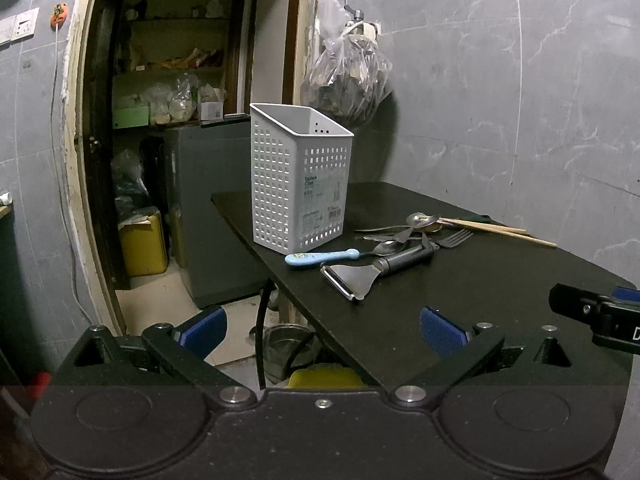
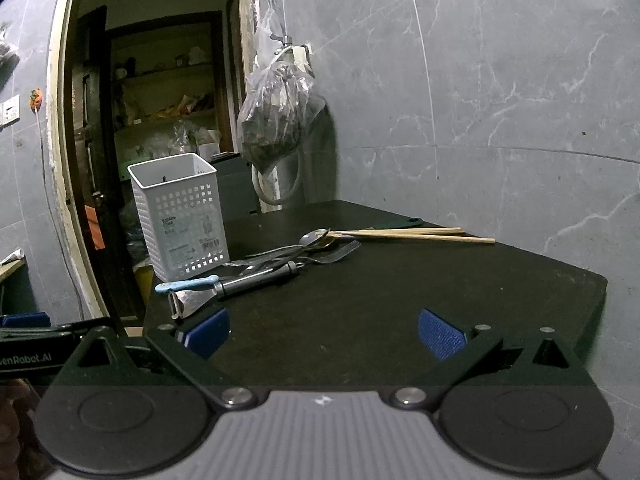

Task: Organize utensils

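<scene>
Both tools sit back at the near edge of the black table [image 2: 400,300], each with its 2 blue pads spread wide and nothing between them. The left gripper [image 1: 323,332] hangs partly off the table's left edge; the right gripper [image 2: 323,334] is over bare tabletop.

Just ahead of the left gripper, and ahead-left of the right one, lies the peeler [image 1: 352,276], blade end nearest, its dark handle running away to the right. Touching it on the far side is a small utensil with a pale blue handle [image 1: 320,258]. Beyond these is a loose tangle of metal spoons [image 2: 316,237] and a fork [image 1: 454,238], overlapping so that I cannot count them exactly. Farther right of the heap rest 2 wooden chopsticks [image 2: 420,235], side by side.

Left of the heap stands the white perforated caddy [image 1: 300,184], upright; it looks empty from the right wrist view.

My reading: sorting has not begun; this is the approach to the 1st pick. The next move likely calls for reaching forward to the peeler or blue-handled piece, the nearest and least tangled, closing across the handle, then lifting it over the caddy's rim.
</scene>
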### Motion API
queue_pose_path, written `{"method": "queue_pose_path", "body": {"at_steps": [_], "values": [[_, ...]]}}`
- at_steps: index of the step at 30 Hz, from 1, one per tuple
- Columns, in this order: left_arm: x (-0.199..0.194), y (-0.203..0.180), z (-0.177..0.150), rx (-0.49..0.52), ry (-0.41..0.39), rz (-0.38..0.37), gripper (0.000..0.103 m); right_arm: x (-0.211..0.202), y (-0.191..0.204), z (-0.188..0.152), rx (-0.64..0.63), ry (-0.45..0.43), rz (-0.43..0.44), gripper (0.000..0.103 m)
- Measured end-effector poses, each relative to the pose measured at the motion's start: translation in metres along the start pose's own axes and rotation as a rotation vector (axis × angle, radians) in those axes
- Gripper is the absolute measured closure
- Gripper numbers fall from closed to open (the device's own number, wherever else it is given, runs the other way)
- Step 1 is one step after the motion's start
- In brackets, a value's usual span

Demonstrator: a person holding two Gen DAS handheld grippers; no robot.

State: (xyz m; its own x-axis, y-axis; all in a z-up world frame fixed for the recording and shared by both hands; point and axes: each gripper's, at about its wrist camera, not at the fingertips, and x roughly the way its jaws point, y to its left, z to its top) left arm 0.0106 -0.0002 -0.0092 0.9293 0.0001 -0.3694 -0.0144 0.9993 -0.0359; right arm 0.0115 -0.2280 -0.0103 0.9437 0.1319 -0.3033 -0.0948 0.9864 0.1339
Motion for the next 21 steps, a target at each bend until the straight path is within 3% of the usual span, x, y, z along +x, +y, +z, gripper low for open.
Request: {"method": "queue_pose_path", "body": {"at_steps": [21], "values": [[0.0025, 0.0008, -0.001, 0.003, 0.005, 0.003, 0.001, 0.0055, -0.0003, -0.0055, 0.001, 0.005, -0.005, 0.0]]}}
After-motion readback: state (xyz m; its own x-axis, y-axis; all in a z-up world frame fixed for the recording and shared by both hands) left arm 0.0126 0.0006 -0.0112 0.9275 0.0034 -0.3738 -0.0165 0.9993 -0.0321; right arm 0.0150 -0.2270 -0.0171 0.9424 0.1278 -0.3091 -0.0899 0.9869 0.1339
